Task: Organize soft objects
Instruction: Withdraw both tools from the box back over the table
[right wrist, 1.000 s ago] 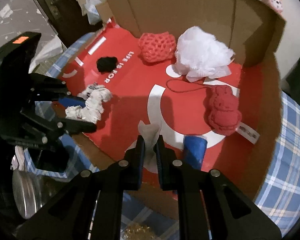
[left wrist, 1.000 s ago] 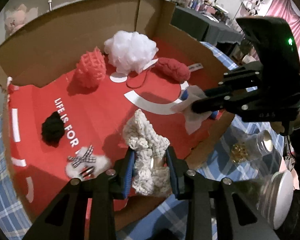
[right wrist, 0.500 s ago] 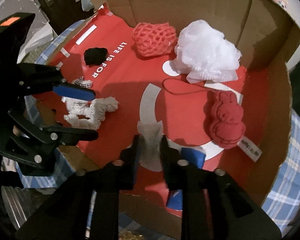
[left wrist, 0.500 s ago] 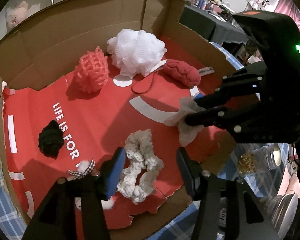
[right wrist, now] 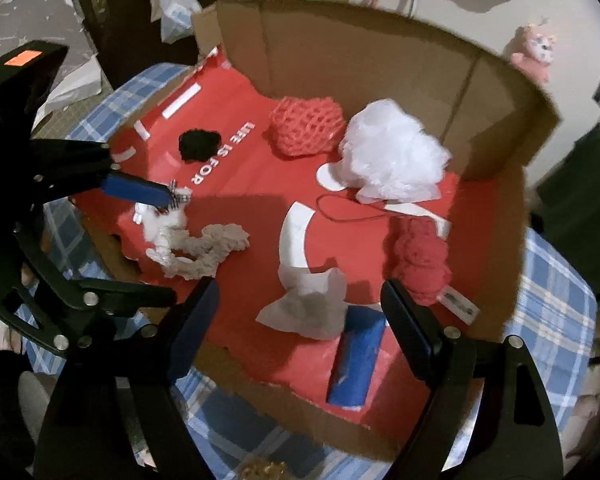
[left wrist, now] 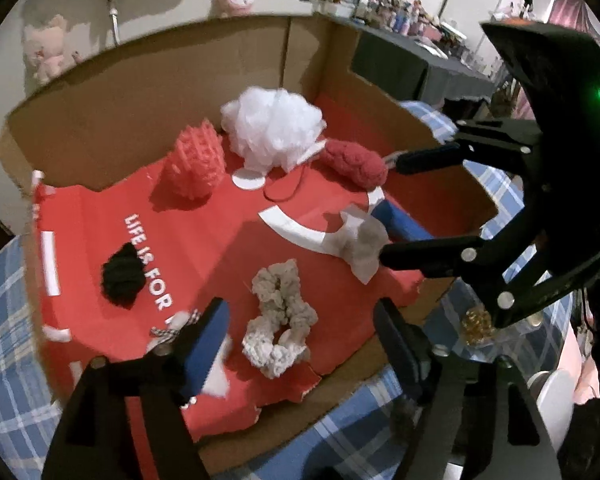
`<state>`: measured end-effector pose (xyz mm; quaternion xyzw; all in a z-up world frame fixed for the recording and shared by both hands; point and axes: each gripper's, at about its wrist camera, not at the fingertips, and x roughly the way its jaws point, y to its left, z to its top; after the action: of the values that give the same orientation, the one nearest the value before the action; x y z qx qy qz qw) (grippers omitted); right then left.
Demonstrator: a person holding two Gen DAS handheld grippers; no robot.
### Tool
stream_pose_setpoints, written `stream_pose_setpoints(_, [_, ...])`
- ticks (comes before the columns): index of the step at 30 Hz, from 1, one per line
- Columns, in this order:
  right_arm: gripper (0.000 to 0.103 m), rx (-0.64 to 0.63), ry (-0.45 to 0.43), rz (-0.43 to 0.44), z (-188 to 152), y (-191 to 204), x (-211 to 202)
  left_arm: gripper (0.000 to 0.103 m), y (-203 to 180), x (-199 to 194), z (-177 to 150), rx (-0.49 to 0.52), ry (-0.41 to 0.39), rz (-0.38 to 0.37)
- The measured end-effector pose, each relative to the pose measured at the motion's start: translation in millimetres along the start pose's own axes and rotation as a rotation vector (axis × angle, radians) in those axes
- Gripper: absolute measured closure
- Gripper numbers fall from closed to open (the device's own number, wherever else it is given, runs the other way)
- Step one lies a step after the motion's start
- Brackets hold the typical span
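Observation:
A cream crocheted scrunchie (left wrist: 280, 320) lies on the red floor of the cardboard box (left wrist: 140, 92). My left gripper (left wrist: 300, 344) hovers above it, jaws opening, pads clear of it. A crumpled white tissue (right wrist: 308, 308) lies near the box's front edge under my right gripper (right wrist: 300, 320), whose jaws are also opening and touch nothing. Further in sit a white mesh pouf (left wrist: 272, 128), a coral net sponge (left wrist: 194, 164), a red knitted toy (left wrist: 356, 162), a black scrunchie (left wrist: 124, 274) and a fluffy white bow clip (right wrist: 164, 216).
A blue block (right wrist: 356, 360) lies by the tissue at the torn front edge. The box stands on a blue plaid cloth (right wrist: 556, 320). A jar of gold beads (left wrist: 476, 324) and a round white lid (left wrist: 556, 400) stand outside the box, right of the left gripper.
Both grippers have opened wide and drawn back upward. The left one let go of the cream scrunchie, the right one of the white tissue; both items now lie on the red floor.

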<state>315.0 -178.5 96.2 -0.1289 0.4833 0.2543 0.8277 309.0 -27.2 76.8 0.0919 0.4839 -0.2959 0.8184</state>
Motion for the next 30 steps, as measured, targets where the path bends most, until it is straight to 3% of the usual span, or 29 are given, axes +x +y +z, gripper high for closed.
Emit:
stream_pose_setpoints(6, [0.020, 0.069, -0.095, -0.038, -13.5, -1.7, -44.8, 0.011, -12.2, -41.5, -8.7, -0.040, -0.104, 0.051])
stream_pose_setpoints(11, [0.019, 0.097, -0.191, -0.078, -31.0, 13.1, -87.0, 0.004, -29.1, -89.7, -25.9, -0.094, -0.235, 0.112])
stream_pose_setpoints(17, [0.018, 0.093, -0.318, -0.188, -58.2, 40.4, -135.3, 0.000, -54.5, -135.1, -52.9, -0.130, -0.374, 0.172])
stream_pose_setpoints(30, [0.005, 0.138, -0.561, -0.259, -145.8, 91.2, -205.4, 0.000, -123.0, -180.9, -125.2, -0.119, -0.572, 0.284])
